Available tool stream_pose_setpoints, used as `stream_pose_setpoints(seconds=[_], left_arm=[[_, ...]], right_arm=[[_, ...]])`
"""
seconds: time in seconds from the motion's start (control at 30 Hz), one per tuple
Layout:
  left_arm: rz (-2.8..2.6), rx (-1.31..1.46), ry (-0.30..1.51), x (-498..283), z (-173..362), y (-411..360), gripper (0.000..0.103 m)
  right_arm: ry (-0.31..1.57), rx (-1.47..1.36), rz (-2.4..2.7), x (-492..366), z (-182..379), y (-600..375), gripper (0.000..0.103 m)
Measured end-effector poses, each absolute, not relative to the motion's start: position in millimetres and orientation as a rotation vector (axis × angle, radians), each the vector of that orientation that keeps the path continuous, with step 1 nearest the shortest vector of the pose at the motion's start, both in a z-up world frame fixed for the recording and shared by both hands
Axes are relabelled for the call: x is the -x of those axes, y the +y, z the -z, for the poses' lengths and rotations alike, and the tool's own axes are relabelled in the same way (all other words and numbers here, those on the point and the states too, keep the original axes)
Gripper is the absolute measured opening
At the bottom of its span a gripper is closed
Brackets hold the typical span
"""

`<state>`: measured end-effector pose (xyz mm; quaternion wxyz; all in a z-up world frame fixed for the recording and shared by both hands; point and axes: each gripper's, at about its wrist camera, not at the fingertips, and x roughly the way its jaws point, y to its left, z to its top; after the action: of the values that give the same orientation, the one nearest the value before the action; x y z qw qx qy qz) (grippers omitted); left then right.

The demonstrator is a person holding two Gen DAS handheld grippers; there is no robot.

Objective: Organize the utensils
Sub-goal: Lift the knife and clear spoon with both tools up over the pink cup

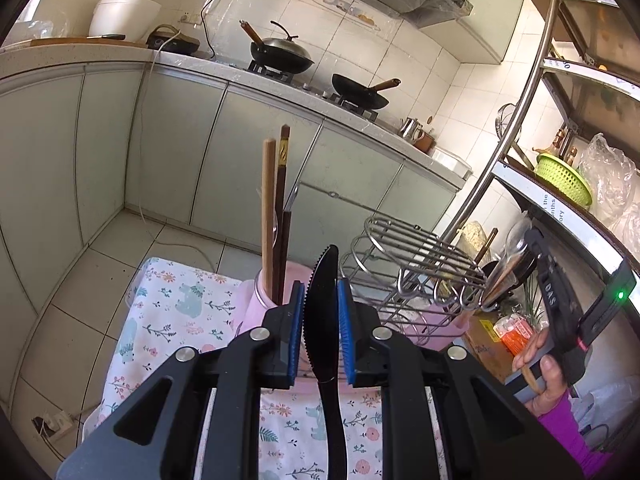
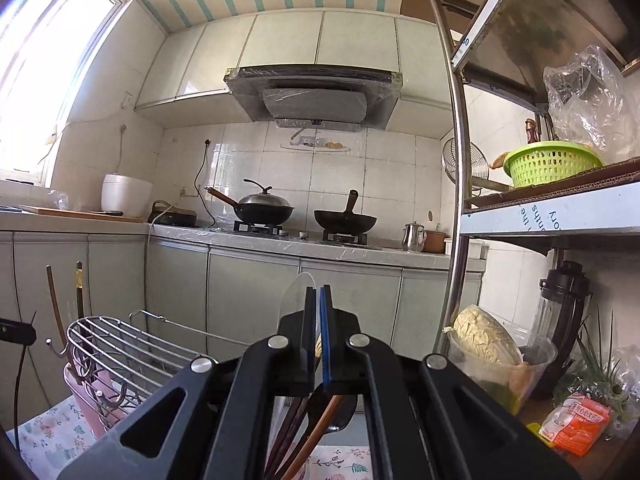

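A kitchen sort in mid-course: the left gripper [image 1: 320, 320] pinches a black plastic knife [image 1: 322, 312] between its blue pads, serrated blade up, handle trailing down toward the camera over the floral cloth [image 1: 176, 312]. Just beyond its fingertips and a little to their left stands a pink holder [image 1: 260, 300] already taking three chopsticks [image 1: 269, 216]: one pale, two dark. The knife, by the look of it, is not yet stowed.

To the right of that claw sits one wire rack [image 1: 416, 264], and past it the right gripper [image 2: 319, 320], held in a person's hand [image 1: 548, 376]. In its own view its jaws are pressed together on a clear plastic utensil [image 2: 298, 300], whose rounded end rises just left of the tips; whether spoon or knife cannot be told. Below this claw, close under it, a bundle of unsorted pieces waits: several dark chopsticks [image 2: 294, 416], a brown wooden handle [image 2: 316, 428] and one dark spoon bowl [image 2: 340, 408]; their exact count is hidden.

Far behind, two woks [image 2: 266, 210] rest on the stove. Judged from this, more remains than is done.
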<state>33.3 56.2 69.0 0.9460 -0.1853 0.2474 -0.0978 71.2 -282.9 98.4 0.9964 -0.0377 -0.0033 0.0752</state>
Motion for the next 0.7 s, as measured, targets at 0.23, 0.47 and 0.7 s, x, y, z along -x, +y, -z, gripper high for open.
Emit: stream_pose_setpoints(seconds=[0.23,0.47,0.7], left_arm=[[0.164,0.336,0.352,-33.7,-92.6,49.8,0.016],[0.005,0.288,0.138,-42.1,-106.3,38.3,0.016],[-0.163,0.14,-0.063,-45.8,-95.8,4.8,0.016]], right_arm=[[0.047,0.014,-0.171,-61.2,-82.9,-285.8,0.002],[0.084,-0.035,-0.192,-55.0,-70.7,-291.4,0.002],[0.101,-0.066,-0.206,-56.9,-66.3,-296.3,0.002]])
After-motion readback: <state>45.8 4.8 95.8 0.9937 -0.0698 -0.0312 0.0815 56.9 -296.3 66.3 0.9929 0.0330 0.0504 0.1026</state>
